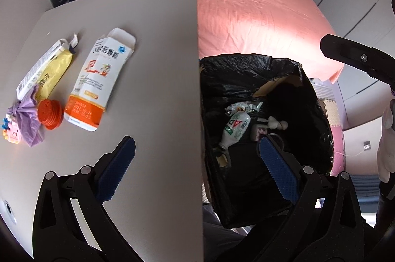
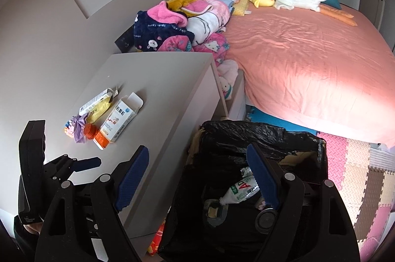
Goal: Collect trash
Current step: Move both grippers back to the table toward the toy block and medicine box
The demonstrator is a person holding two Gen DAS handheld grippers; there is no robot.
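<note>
The left claw (image 1: 197, 158) is hovering with its blue-padded fingers spread wide and nothing between them, straddling the edge of the grey flat surface (image 1: 153, 44) and the black-lined cardboard trash bin (image 1: 246, 79) beside it. The right claw (image 2: 197, 175) is likewise gaping wide and empty, hanging above the same bin (image 2: 308, 146), with its left finger over the corner of the surface (image 2: 163, 79).

The remaining trash is lying well ahead and to the left of the left claw, near the far left side of the surface: a flattened white-and-orange cardboard medicine box (image 1: 98, 81), a round orange ribbed plastic cap (image 1: 50, 114) touching its lower corner, a crumpled purple wrapper (image 1: 26, 117) beside the cap, and a yellow-and-white flat packet (image 1: 47, 71) lying just behind them. None of these is touching either claw.

Inside the bin, a white plastic bottle with a green label (image 1: 234, 130) is lying on its side, under the gap of the right claw (image 2: 243, 190).
</note>
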